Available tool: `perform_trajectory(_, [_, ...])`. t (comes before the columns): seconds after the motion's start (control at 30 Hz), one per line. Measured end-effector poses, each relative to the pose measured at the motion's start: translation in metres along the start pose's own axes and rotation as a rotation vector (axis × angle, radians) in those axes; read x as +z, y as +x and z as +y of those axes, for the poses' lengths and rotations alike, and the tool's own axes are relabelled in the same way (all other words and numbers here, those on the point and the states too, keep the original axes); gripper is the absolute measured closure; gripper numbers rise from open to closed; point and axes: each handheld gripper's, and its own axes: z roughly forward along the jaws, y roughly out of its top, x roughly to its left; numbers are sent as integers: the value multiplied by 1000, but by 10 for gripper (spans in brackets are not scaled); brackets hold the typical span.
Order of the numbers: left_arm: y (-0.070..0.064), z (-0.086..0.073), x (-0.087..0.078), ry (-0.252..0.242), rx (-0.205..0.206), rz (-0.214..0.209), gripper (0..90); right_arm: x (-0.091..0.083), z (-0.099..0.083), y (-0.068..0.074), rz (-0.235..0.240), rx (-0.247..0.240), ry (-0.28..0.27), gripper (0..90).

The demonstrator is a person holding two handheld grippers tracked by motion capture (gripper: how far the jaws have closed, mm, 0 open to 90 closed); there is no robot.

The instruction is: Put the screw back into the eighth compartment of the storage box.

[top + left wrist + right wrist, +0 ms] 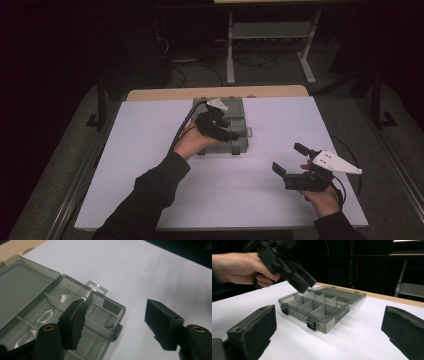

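I see the compartment box (pixel 226 125) lying flat on the white table (pixel 150 165), near the far edge and a little left of centre. It is a smoky, see-through plastic organizer with its lid (pixel 348 294) swung fully open and lying flat behind the tray toward the wooden strip (pixel 165 93) at the table's far side. With the lid out like that, the long axis of the whole thing runs away from me, front to back, and the two dark latches (pixel 311 323) on the tray's front wall face my side, toward my right tool. A hang tab (pixel 97 287) sticks out from the box's right side.

Thin dividers (pixel 317 305) split the tray into a grid of small cells. In the left gripper view I can make out one small thin metal piece (pixel 108 325) in a cell near the right wall; I can't tell what it is. The other cells I can see hold nothing I can make out.

My left tool (pixel 218 126) hovers over the tray, forearm (pixel 145 195) reaching in from below, jaws spread wide and holding nothing; one jaw hangs above the cells, the other over bare table just right of the box. My right tool (pixel 290 162) sits well apart at the near right, raised off the table, aimed at the box, jaws wide open and empty.
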Motion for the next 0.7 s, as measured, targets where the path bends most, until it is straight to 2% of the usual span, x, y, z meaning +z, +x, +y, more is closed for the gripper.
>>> perform_trajectory(0.27, [-11, -13, -39, -80, 31, 20, 227, 0, 0, 0, -1, 0, 5, 0])
perform_trajectory(0.33, [-13, -20, -52, -120, 46, 31, 213, 0, 0, 0, -2, 0, 5, 0])
perform_trajectory(0.37, [-13, -20, -52, -120, 46, 31, 207, 0, 0, 0, -2, 1, 5, 0])
perform_trajectory(0.43, [-15, -26, -60, -136, 46, 42, 190, 0, 0, 0, -2, 2, 4, 0])
perform_trajectory(0.47, [-18, -32, -67, -167, 47, 61, 182, 0, 0, 0, -4, 1, 5, 0])
perform_trajectory(0.6, [-22, -43, -77, -194, 50, 71, 165, 0, 0, 0, -3, 2, 5, 0])
perform_trajectory(0.7, [-25, -60, -90, -236, 38, 94, 149, -1, 0, 0, -5, 1, 5, 0])
